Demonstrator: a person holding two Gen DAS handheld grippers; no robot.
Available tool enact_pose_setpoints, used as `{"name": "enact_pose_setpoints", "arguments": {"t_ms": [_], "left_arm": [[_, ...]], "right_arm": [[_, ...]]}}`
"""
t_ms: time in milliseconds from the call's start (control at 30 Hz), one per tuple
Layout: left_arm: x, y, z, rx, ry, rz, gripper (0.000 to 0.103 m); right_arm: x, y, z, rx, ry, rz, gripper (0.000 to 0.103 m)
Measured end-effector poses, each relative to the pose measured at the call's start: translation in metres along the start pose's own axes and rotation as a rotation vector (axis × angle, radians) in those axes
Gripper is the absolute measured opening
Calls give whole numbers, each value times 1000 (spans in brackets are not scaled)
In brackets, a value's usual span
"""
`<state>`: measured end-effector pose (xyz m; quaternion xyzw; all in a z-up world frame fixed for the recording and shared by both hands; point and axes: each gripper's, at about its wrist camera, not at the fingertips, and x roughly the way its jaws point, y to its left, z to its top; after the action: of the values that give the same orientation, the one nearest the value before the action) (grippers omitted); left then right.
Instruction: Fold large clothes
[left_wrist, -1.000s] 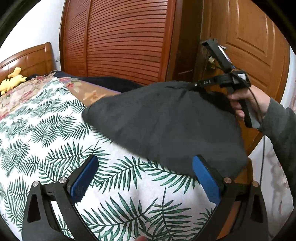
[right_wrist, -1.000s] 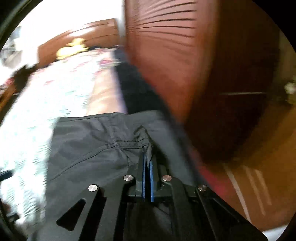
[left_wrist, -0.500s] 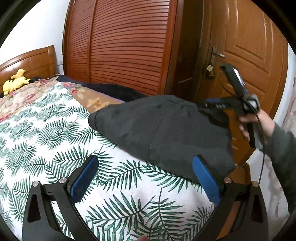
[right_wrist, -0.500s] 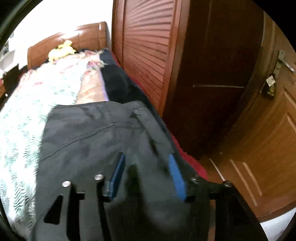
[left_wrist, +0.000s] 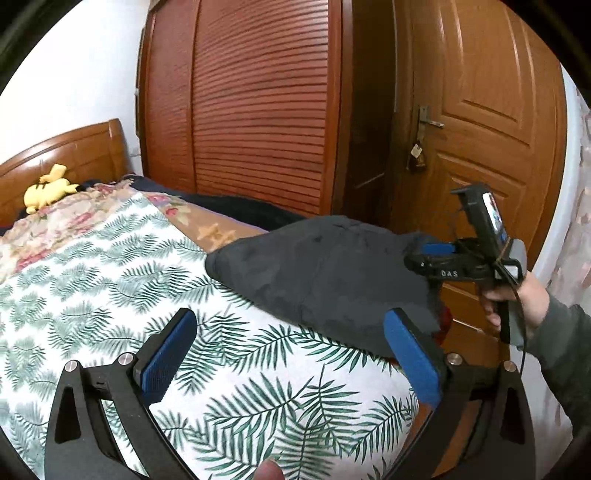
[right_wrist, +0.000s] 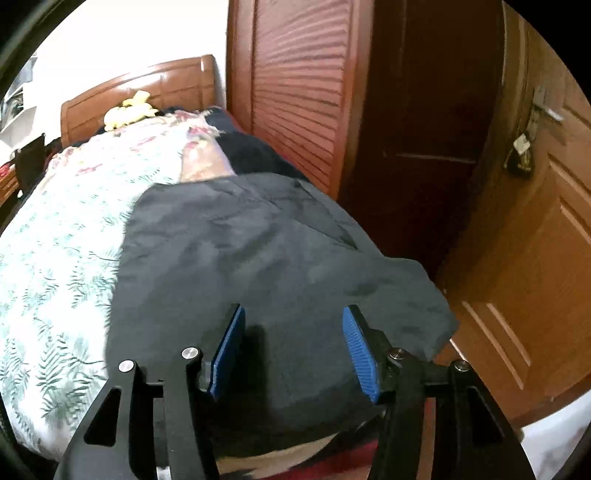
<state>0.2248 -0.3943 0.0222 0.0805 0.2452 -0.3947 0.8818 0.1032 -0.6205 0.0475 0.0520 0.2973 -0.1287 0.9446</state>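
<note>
Since a second ago the right claw has let go of the dark garment: then its blue pads were pinched together on a seam, and now they stand apart over the cloth with nothing pressed between them. In the left wrist view, that claw has also drawn away toward the right edge of the frame, and the cloth has sunk from a lifted drape into a low folded heap. The left claw is wide open and empty, hovering above the palm-leaf bedspread in the lower middle of its frame.

The garment lies at the bed's corner, centre right in the left wrist view, with its right-hand part reaching to or past the mattress edge.

That overhang looks like the main risk: with neither claw holding it, the hanging cloth could drag the fold open or slide the pile toward the floor by the door. A later pinch taken too shallow might lift only the top layer and undo the fold. Reaching across could also crumple the bedspread beneath.
</note>
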Motion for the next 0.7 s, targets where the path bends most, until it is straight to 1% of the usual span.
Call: {"name": "enact_pose_setpoints", "arguments": {"t_ms": [33,100,133,300,367,433,500,700], "left_arm": [[-6,2,0,-3,-6,4,101],[-20,6,-2,-9,-16,15,101],[-26,7,-3,-12,-20,25,101],[-64,24,-17,-38,-41,95,101],[-79,31,-23,-40,-40,120,101],[-97,38,-32,-41,-38,161,101],[-110,46,-38,-50,-41,185,101],[-160,75,-69,-119,-47,257,101]], "right_arm": [[-8,8,-3,-4,-15,12,57],[-22,29,-5,-12,-41,40,63],[-29,38,-7,-14,-54,59,67],[-55,98,-19,-27,-104,160,76],[-59,120,-27,-27,-109,193,80],[-65,145,-33,-31,-120,224,81],[-71,169,-36,-46,-131,257,82],[-92,233,-50,-103,-162,332,83]]}}
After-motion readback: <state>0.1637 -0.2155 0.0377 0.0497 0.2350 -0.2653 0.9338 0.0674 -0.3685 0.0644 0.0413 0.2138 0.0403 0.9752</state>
